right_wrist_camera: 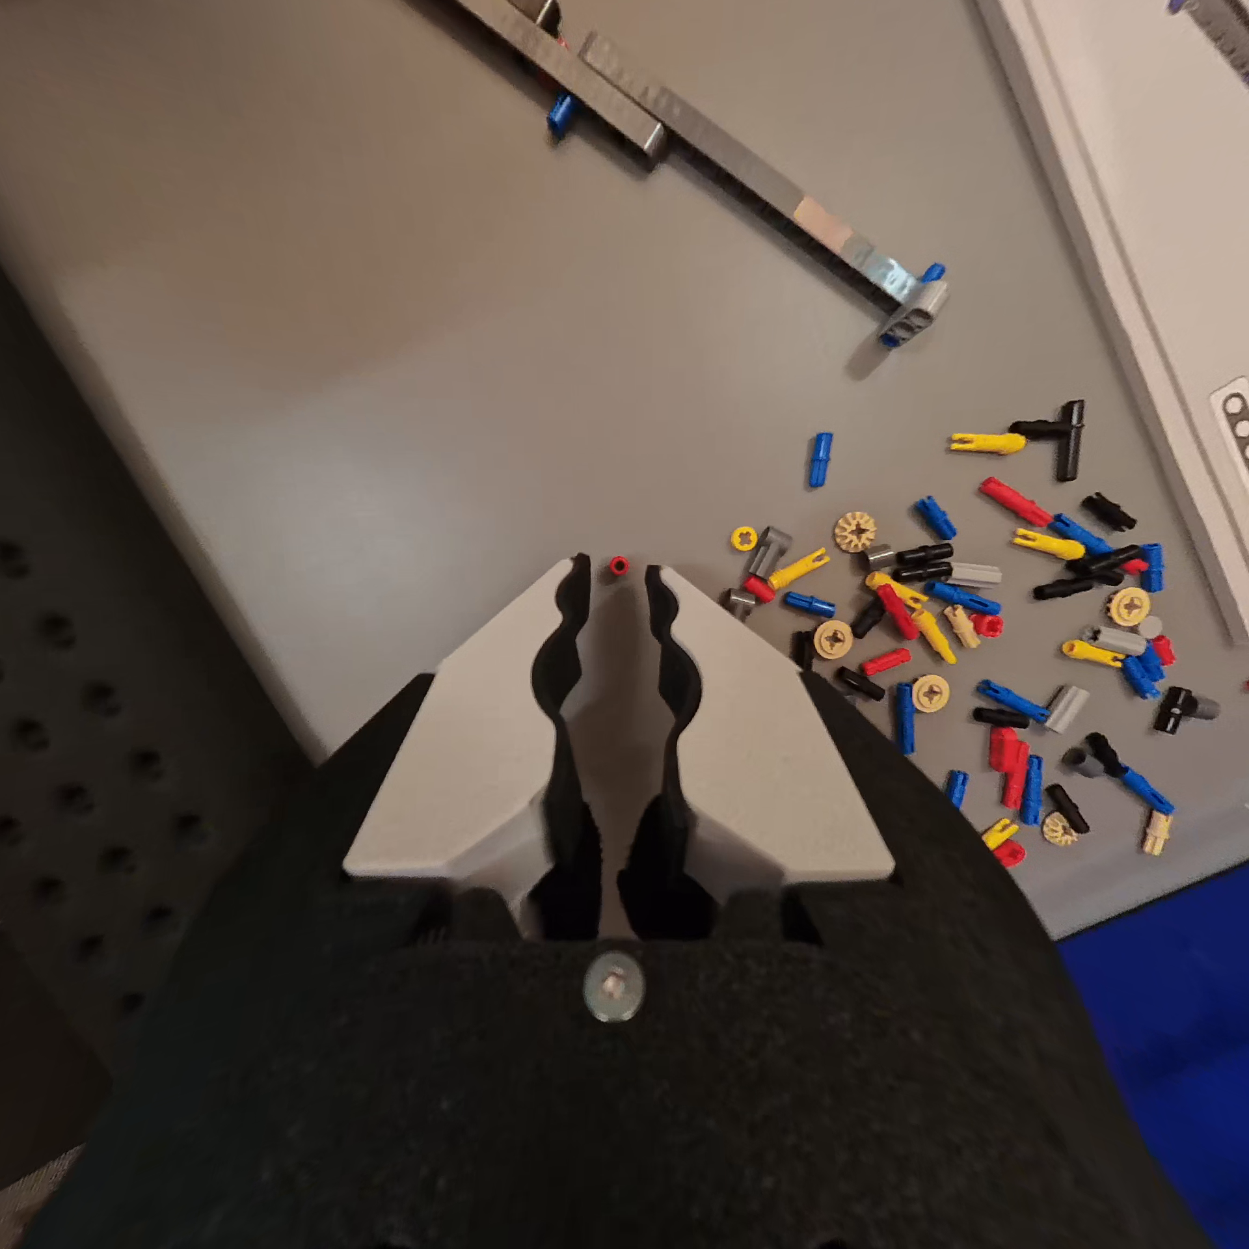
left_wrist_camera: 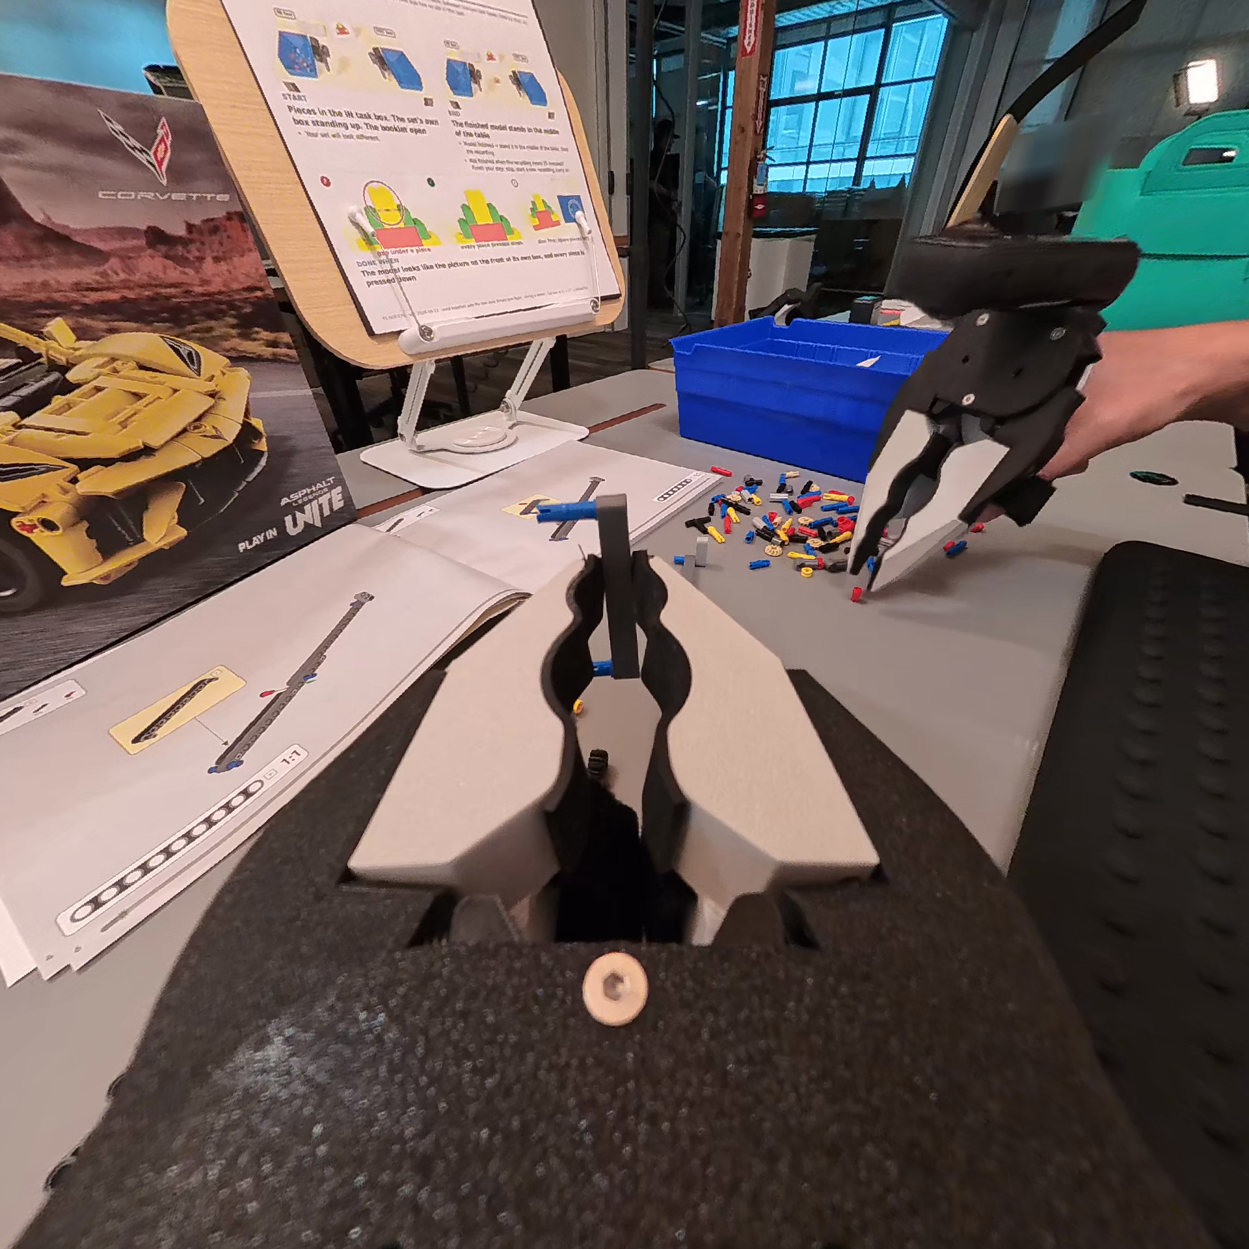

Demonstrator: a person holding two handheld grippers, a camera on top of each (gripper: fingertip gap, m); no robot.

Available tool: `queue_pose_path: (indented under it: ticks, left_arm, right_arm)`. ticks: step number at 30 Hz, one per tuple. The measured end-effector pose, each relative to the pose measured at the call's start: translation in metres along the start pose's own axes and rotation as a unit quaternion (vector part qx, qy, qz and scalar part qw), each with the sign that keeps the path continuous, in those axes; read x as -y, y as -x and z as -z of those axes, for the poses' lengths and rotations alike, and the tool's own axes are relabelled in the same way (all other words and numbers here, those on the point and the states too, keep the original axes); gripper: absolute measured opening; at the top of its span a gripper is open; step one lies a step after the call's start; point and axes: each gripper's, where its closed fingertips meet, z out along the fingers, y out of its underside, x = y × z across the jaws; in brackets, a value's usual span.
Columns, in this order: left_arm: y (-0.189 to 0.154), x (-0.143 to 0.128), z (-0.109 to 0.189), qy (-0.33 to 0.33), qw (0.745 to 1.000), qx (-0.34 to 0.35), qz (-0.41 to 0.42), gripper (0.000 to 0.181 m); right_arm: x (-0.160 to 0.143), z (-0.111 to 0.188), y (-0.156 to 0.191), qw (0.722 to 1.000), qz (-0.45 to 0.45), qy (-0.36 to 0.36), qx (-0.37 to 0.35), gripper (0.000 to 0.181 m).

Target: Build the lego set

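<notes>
My left gripper point(left_wrist_camera: 616, 562) is shut on a long dark grey beam point(left_wrist_camera: 618, 608) and holds it on end above the open booklet. Blue pins point(left_wrist_camera: 564, 511) stick out of the beam's side. The same beam shows in the right wrist view point(right_wrist_camera: 730, 152), stretched across the top. My right gripper point(right_wrist_camera: 616, 568) is open and points down at the table, with a small red piece point(right_wrist_camera: 618, 565) lying loose between its fingertips. In the left wrist view the right gripper point(left_wrist_camera: 872, 574) is at the near edge of the parts pile, above that red piece point(left_wrist_camera: 857, 594).
A pile of small pins, axles and gears point(right_wrist_camera: 980, 608) lies right of my right gripper. A blue bin point(left_wrist_camera: 791, 392) stands behind it. The instruction booklet point(left_wrist_camera: 270, 676), the set's box point(left_wrist_camera: 135, 405) and a sheet on a stand point(left_wrist_camera: 419, 169) are left. A black perforated mat point(left_wrist_camera: 1149, 743) lies right. The grippers' ends are close to 25 cm from one another.
</notes>
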Motion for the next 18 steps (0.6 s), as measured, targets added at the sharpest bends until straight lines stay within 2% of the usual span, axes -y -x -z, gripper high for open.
queue_pose_path:
  ticks: [18]
  left_arm:
    - [-0.0021, -0.0009, -0.0007, 0.003, 1.000, 0.000, -0.009, 0.006]
  right_arm:
    - [-0.0041, -0.0105, 0.0016, 1.000, 0.002, 0.024, 0.017, 0.012]
